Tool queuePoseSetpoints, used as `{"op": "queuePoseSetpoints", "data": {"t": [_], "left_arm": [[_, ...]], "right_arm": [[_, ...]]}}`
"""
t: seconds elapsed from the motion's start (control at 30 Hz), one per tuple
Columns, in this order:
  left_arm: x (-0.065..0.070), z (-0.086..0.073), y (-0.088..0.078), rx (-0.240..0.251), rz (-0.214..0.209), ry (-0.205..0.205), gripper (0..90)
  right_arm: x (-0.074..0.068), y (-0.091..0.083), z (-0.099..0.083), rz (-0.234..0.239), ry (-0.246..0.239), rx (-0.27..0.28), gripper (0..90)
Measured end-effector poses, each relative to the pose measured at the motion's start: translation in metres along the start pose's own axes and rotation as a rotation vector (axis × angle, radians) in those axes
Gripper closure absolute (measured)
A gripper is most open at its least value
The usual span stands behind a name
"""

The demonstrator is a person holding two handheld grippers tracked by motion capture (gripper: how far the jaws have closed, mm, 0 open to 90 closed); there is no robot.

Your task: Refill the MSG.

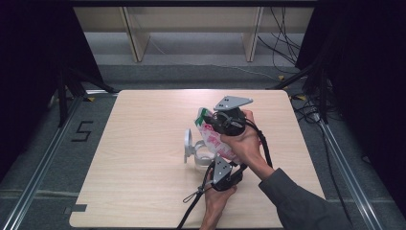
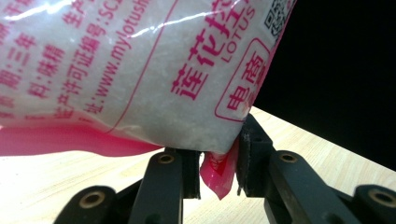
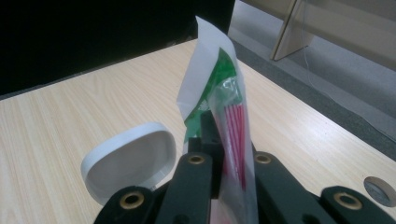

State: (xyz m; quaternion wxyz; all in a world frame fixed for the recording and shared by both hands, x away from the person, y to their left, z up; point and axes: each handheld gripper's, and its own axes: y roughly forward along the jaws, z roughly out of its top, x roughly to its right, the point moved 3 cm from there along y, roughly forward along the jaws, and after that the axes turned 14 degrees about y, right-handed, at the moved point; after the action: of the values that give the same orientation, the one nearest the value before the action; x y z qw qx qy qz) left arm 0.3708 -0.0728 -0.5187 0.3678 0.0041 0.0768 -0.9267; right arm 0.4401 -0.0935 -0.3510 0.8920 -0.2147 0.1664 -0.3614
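A clear bag (image 1: 209, 135) of white crystals with pink print and a green-and-white top hangs tilted above the table, held at both ends. My right gripper (image 1: 216, 123) is at the bag's upper end. In the right gripper view its jaws (image 3: 224, 156) are shut on the bag's top strip (image 3: 227, 105). My left gripper (image 1: 220, 162) comes in from the near side, under the bag. In the left gripper view the gripper (image 2: 218, 171) pinches the pink bottom corner (image 2: 215, 179) below the bag's bulging body (image 2: 140, 70).
A white container (image 1: 197, 152) with its hinged lid (image 3: 128, 158) standing open sits on the wooden table (image 1: 143, 182), just left of and under the bag. A small round hole (image 3: 378, 184) marks the tabletop. Floor rails and cables lie beyond the table's edges.
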Motion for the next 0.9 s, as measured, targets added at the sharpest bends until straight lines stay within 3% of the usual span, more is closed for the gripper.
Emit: {"op": "queuePoseSetpoints", "data": {"t": [0.03,0.07,0.17,0.53,0.6,0.63,0.67,0.7,0.77,0.9], "left_arm": [[-0.001,0.0,-0.001,-0.006,-0.004,0.009,73.1],[0.0,0.0,-0.001,-0.006,-0.002,0.009,73.1],[0.0,0.001,0.001,0.028,-0.009,-0.018,73.2],[-0.001,0.002,0.0,0.03,-0.004,-0.001,73.3],[-0.001,0.002,-0.001,0.023,0.001,0.022,73.3],[0.0,0.002,-0.001,0.023,0.006,0.023,73.3],[0.0,0.002,0.0,0.023,0.004,0.022,73.4],[0.0,0.002,0.0,0.023,0.004,0.021,73.4],[0.0,0.002,0.0,0.027,0.007,0.026,73.4],[0.0,0.003,0.001,0.031,-0.004,0.015,73.4]], "right_arm": [[-0.001,0.002,0.0,-0.005,0.008,0.015,90.0],[-0.002,0.002,0.0,0.008,-0.004,-0.005,90.0],[-0.004,0.003,-0.001,0.006,-0.013,-0.003,90.0],[-0.008,0.005,-0.002,-0.01,-0.013,0.007,90.0],[-0.01,0.007,-0.002,0.001,-0.029,0.014,90.0],[-0.01,0.007,-0.001,0.0,-0.039,0.012,90.0],[-0.011,0.006,-0.002,-0.003,-0.019,0.005,90.0],[-0.01,0.008,-0.002,-0.008,-0.039,0.022,90.0],[-0.011,0.007,-0.003,-0.003,-0.011,-0.003,90.0],[-0.01,0.008,-0.002,0.0,-0.024,-0.005,90.0]]}}
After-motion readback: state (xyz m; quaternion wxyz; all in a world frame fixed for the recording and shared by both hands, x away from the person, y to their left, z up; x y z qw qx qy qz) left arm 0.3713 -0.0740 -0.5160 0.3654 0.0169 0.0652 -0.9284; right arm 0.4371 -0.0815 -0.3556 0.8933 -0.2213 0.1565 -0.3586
